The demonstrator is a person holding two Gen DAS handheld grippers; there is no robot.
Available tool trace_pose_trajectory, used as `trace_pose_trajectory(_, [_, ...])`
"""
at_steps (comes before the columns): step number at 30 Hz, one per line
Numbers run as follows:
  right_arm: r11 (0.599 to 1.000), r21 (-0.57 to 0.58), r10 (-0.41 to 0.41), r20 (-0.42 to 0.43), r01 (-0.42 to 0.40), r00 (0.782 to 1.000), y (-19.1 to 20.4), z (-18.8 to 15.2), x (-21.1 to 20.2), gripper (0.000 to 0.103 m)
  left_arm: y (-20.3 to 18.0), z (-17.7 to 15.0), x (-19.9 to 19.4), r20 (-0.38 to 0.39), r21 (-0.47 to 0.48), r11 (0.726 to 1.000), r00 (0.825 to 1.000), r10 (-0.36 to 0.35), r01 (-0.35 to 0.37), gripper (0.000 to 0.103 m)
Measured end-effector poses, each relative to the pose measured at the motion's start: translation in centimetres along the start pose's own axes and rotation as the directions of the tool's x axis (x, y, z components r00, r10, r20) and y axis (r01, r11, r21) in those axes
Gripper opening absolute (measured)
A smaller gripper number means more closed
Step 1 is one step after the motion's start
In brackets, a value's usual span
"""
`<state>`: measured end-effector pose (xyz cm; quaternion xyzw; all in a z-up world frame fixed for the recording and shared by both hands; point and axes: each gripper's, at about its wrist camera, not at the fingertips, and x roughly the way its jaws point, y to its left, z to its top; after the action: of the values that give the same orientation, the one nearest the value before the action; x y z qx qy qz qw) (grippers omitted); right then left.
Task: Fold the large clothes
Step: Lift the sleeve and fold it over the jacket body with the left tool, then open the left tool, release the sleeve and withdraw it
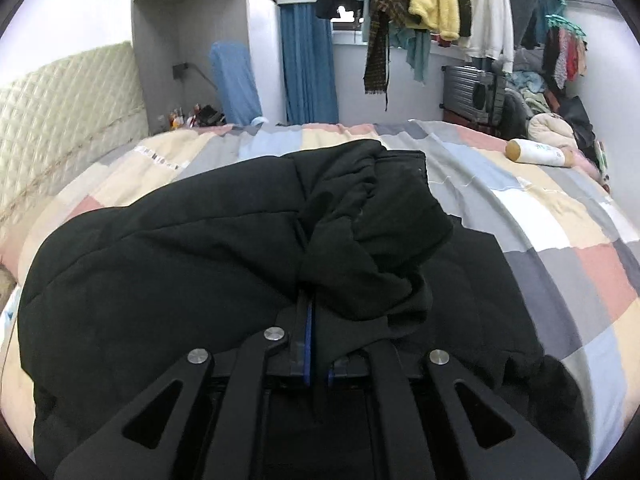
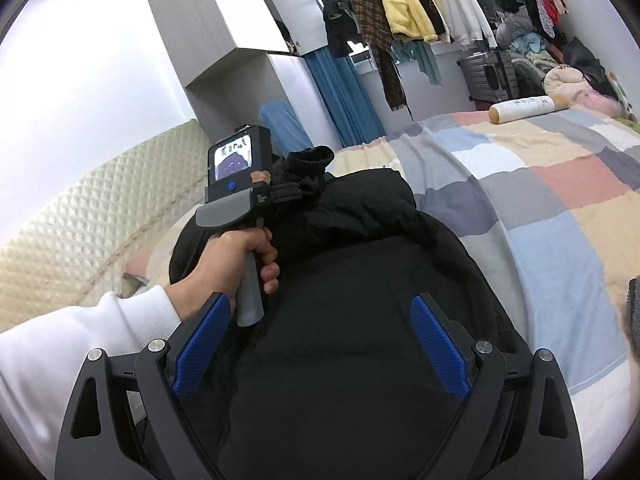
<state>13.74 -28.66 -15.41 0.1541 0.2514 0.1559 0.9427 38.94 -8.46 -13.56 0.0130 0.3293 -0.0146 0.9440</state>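
While no label reads, left gripper (image 1: 316, 312) fingers clamp the black jacket (image 1: 180, 264); right gripper (image 2: 320, 344) fingers apart.

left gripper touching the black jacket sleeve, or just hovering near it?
Touching. Left wrist view: the left gripper is shut with the sleeve cuff of the black jacket bunched between its fingers.

Both wrist cameras look forward and down along their grippers, close over the black padded jacket (image 1: 168, 272) on the bed (image 1: 560, 240); both share the jacket, bed and hanging clothes (image 2: 404, 4)
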Motion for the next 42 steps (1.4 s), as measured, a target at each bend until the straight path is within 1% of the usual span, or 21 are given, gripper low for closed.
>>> trace_pose_trajectory(1, [1.000, -0.002, 0.002, 0.002, -0.002, 1.000, 0.0, -0.1, 0.0, 0.092, 0.0, 0.1, -0.1, -0.009, -0.009, 1.000, 1.000, 0.001, -0.002, 0.014])
trace_pose_trajectory(2, [1.000, -0.004, 0.003, 0.006, -0.003, 1.000, 0.1, -0.1, -0.1, 0.092, 0.0, 0.3, -0.2, -0.020, -0.016, 1.000, 1.000, 0.005, -0.005, 0.023])
trace_pose_trajectory(3, [1.000, -0.007, 0.003, 0.009, -0.003, 1.000, 0.2, -0.1, -0.2, 0.092, 0.1, 0.5, -0.5, -0.032, -0.024, 1.000, 0.999, 0.000, 0.000, 0.029])
trace_pose_trajectory(5, [1.000, -0.011, 0.003, 0.012, -0.003, 1.000, 0.2, -0.1, -0.3, 0.092, -0.1, 0.4, -0.8, -0.047, -0.026, 1.000, 0.999, -0.006, 0.005, 0.057])
trace_pose_trajectory(6, [1.000, -0.012, 0.002, 0.014, -0.001, 1.000, 0.3, -0.1, -0.4, 0.092, -0.2, 0.4, -1.3, -0.042, -0.021, 1.000, 0.999, 0.000, -0.001, 0.064])
trace_pose_trajectory(7, [1.000, -0.013, 0.002, 0.017, -0.001, 1.000, 0.3, -0.2, -0.4, 0.092, -0.3, 0.4, -1.7, -0.030, -0.015, 1.000, 1.000, 0.000, -0.001, 0.077])
trace_pose_trajectory(8, [1.000, -0.015, 0.004, 0.019, -0.003, 1.000, 0.3, -0.2, -0.5, 0.092, -0.3, 0.3, -2.3, -0.015, -0.011, 1.000, 1.000, -0.001, 0.000, 0.082])
trace_pose_trajectory(9, [1.000, -0.017, 0.006, 0.022, -0.006, 1.000, 0.4, -0.2, -0.6, 0.092, -0.2, 0.3, -2.9, 0.000, -0.013, 1.000, 1.000, -0.007, 0.007, 0.082])
trace_pose_trajectory(12, [1.000, -0.028, 0.010, 0.029, -0.009, 1.000, 0.6, -0.2, -0.6, 0.092, 0.5, 0.2, -4.6, 0.007, -0.034, 0.999, 1.000, -0.029, 0.029, 0.082])
trace_pose_trajectory(15, [0.999, -0.046, 0.012, 0.034, -0.011, 0.999, 1.0, -0.1, -0.6, 0.092, 1.5, 0.1, -6.2, 0.029, -0.031, 0.999, 1.000, -0.011, 0.012, 0.082])
trace_pose_trajectory(18, [0.997, -0.073, 0.011, 0.045, -0.008, 0.999, 1.6, -0.1, -0.8, 0.092, 3.0, 0.1, -8.0, 0.044, -0.035, 0.999, 0.999, -0.006, 0.008, 0.082])
trace_pose_trajectory(23, [0.994, -0.112, 0.007, 0.054, -0.001, 0.999, 2.6, -0.3, -0.8, 0.092, 6.2, -1.0, -11.4, 0.074, -0.051, 0.999, 0.997, -0.005, 0.009, 0.082])
trace_pose_trajectory(28, [0.994, -0.111, 0.001, 0.045, 0.004, 0.999, 2.8, -0.1, -0.7, 0.092, 8.5, -2.5, -13.9, 0.070, -0.081, 0.996, 0.997, -0.042, 0.048, 0.082])
trace_pose_trajectory(31, [0.994, -0.112, -0.007, 0.056, 0.013, 0.998, 3.0, -0.1, -1.0, 0.092, 9.1, -3.7, -15.7, 0.090, -0.062, 0.996, 0.994, -0.060, 0.065, 0.082])
trace_pose_trajectory(34, [0.991, -0.133, -0.020, 0.059, 0.027, 0.998, 3.5, -0.2, -1.0, 0.092, 9.6, -4.5, -16.6, 0.091, -0.057, 0.996, 0.993, -0.070, 0.076, 0.082])
trace_pose_trajectory(36, [0.989, -0.145, -0.025, 0.058, 0.033, 0.998, 3.8, -0.3, -1.0, 0.092, 10.0, -5.2, -17.0, 0.096, -0.057, 0.996, 0.993, -0.065, 0.071, 0.082])
trace_pose_trajectory(39, [0.987, -0.153, -0.035, 0.047, 0.042, 0.998, 3.9, -0.4, -0.6, 0.092, 11.1, -6.5, -17.4, 0.088, -0.081, 0.994, 0.994, -0.070, 0.078, 0.082])
trace_pose_trajectory(42, [0.987, -0.149, -0.049, 0.033, 0.053, 0.998, 3.8, -0.4, -0.2, 0.092, 12.6, -7.7, -17.8, 0.084, -0.113, 0.991, 0.995, -0.059, 0.069, 0.082])
